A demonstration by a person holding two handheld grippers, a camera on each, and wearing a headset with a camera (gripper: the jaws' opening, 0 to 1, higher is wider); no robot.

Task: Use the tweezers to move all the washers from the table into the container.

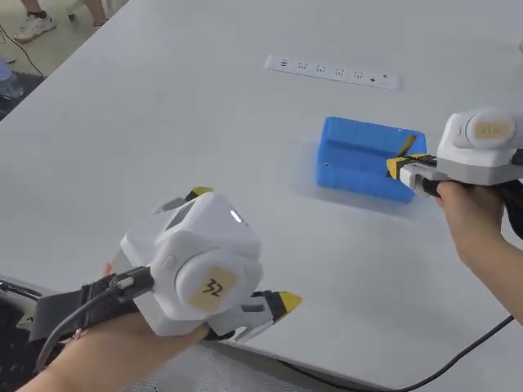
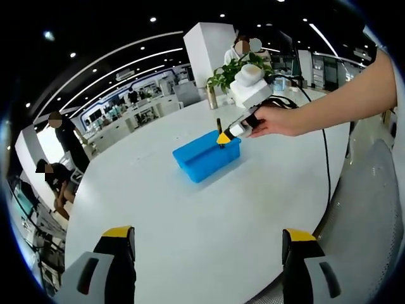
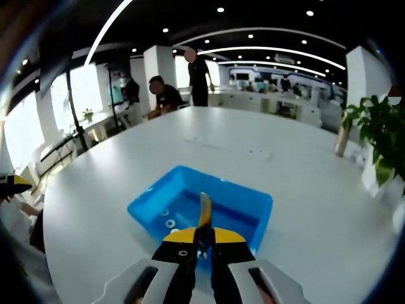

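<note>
1. The right gripper (image 1: 398, 167) is hovering at the 3 o'clock side of the head view. Its fingers are pressing together on the tweezers (image 3: 204, 212), which are poking forward past the yellow fingertips.
2. The tweezers are pointing down into the blue container (image 1: 351, 184). In the right gripper view, their tip is hanging over the container's inside, close to its near wall.
3. Several washers (image 3: 169, 223) are lying on the container's floor, at about 9 o'clock from the tweezers in the right gripper view. Whether the tweezers are pinching a washer cannot be told.
4. The left gripper (image 1: 243, 247) is hanging at 7 o'clock in the head view, over the near edge of the table (image 1: 163, 122) and well apart from the container. Its fingers are standing wide apart and gripping nothing.
5. The container is sitting on the white table, right of centre in the head view. A white power strip (image 1: 331, 72) is lying beyond it, toward 12 o'clock.
6. A black cable (image 1: 458, 359) is trailing across the table's near right corner, at 5 o'clock in the head view.
</note>
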